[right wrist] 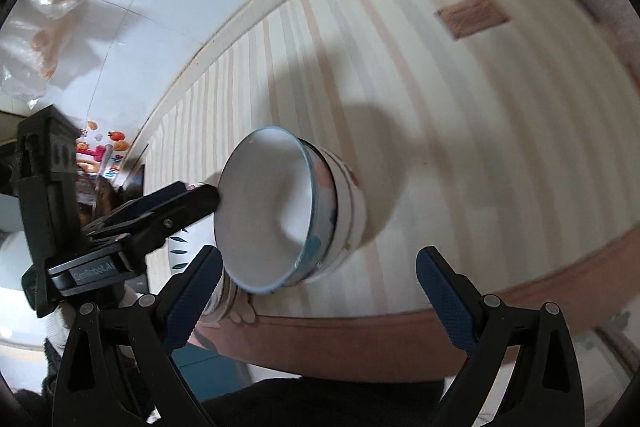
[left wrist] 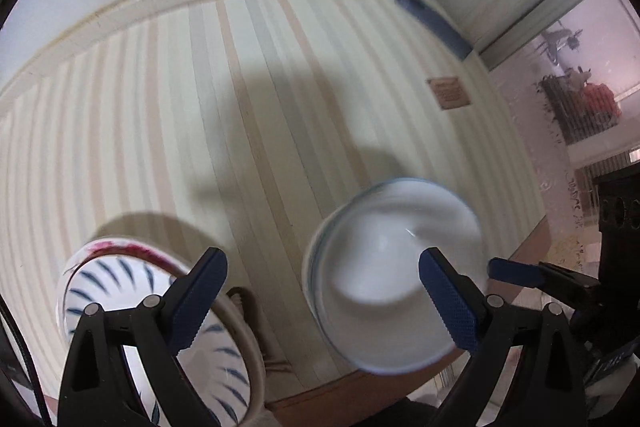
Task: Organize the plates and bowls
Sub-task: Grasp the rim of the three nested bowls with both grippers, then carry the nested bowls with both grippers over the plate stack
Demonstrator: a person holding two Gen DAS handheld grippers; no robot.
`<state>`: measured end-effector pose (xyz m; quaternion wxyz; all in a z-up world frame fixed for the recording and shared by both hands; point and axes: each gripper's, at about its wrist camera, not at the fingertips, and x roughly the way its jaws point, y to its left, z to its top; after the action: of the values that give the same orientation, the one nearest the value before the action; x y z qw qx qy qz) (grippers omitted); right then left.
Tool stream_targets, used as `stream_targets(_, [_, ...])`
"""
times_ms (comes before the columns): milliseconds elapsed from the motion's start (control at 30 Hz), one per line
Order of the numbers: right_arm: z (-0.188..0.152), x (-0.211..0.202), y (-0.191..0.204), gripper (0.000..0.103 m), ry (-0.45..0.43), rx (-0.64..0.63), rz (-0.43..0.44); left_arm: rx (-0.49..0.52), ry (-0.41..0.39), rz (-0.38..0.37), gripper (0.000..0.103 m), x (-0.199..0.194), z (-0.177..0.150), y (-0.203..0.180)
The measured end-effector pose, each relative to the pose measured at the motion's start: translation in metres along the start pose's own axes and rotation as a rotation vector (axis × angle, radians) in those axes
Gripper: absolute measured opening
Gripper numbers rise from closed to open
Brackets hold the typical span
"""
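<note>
A white bowl with a blue rim stands on the striped tablecloth near the table's front edge. In the right wrist view the same bowl seems nested in a second, pattern-sided bowl. A bowl with blue dashes and a red rim sits to its left, also near the edge. My left gripper hangs open above both, one finger over each bowl, holding nothing. My right gripper is open and empty, just right of the white bowl. One of its fingers shows in the left wrist view.
A blue phone-like slab lies at the table's far right corner, a brown card just in front of it. The brown front table edge runs close below the bowls. A pale wall borders the far side.
</note>
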<state>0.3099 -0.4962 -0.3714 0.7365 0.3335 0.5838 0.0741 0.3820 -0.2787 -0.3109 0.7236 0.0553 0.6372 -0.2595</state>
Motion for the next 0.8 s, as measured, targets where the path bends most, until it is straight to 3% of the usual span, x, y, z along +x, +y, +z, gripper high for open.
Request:
stream_targets(233, [0.020,0.051,-0.012,0.099,0.091,0.021,0.042,-0.009,0.126,-0.037,0.098,0.041,0.009,0.008])
stream_targets(333, [0.022,0.065,-0.017,0.099,0.119,0.046,0.075,-0.019,0.152,-0.076,0.090,0.049,0.010,0.011])
stream_targets(400, [0.024,0.072,-0.022,0.098,0.130,0.071,0.092,-0.031,0.168,-0.112,0.075,0.054,0.010,0.013])
stream_targets(467, [0.028,0.079,-0.026,0.090,0.143,0.089,0.121,-0.044,0.182,-0.145,0.066,0.057,0.009,0.015])
stream_targets(567, [0.028,0.088,-0.028,0.075,0.146,0.100,0.150,-0.069,0.173,-0.200,0.064,0.058,0.008,0.017])
stream_targets(667, [0.028,0.093,-0.028,0.070,0.130,0.099,0.144,-0.075,0.162,-0.241,0.054,0.057,0.008,0.014])
stream_targets(800, [0.029,0.094,-0.033,0.064,0.124,0.120,0.153,-0.084,0.156,-0.231,0.054,0.057,0.009,0.013])
